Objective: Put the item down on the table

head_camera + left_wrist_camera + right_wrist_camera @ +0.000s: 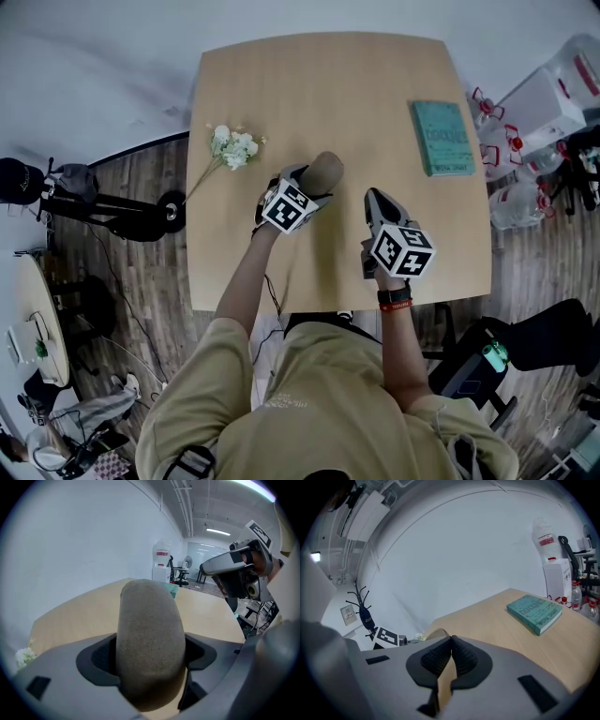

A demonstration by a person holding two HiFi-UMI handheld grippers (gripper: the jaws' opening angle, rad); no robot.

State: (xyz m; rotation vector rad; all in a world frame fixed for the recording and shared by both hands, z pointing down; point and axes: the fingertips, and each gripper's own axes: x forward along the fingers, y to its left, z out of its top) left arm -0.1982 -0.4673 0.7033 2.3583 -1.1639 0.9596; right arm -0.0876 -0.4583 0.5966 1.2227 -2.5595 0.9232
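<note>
Looking down from the head view, the nearest thing is the person's tan shirt at the bottom of the frame, plus a black watch [395, 297] with a red band edge on the right wrist. Just above that, low and right of centre on the table [319, 84], is the right gripper [451, 656]. Its pads are pressed together with nothing between them, so it's closed and empty.

A bit further up, around the middle of the frame, the left gripper [302, 192] is clamped on the item [149, 639], a tan, rounded, fuzzy-looking lump. In the left gripper view it stands pretty much upright between the two pads and sticks out well past them. It's over the middle of the table, but honestly I can't tell if its bottom end is touching the wood or not.

Past that, a little bunch of white flowers [232, 147] lies on the table in the upper left, stem pointing off the left edge, well apart from the item. A teal book [442, 137] lies flat in the upper right, near the right edge. Off the table on the far right there are some clear bottles with red bits on the floor.
</note>
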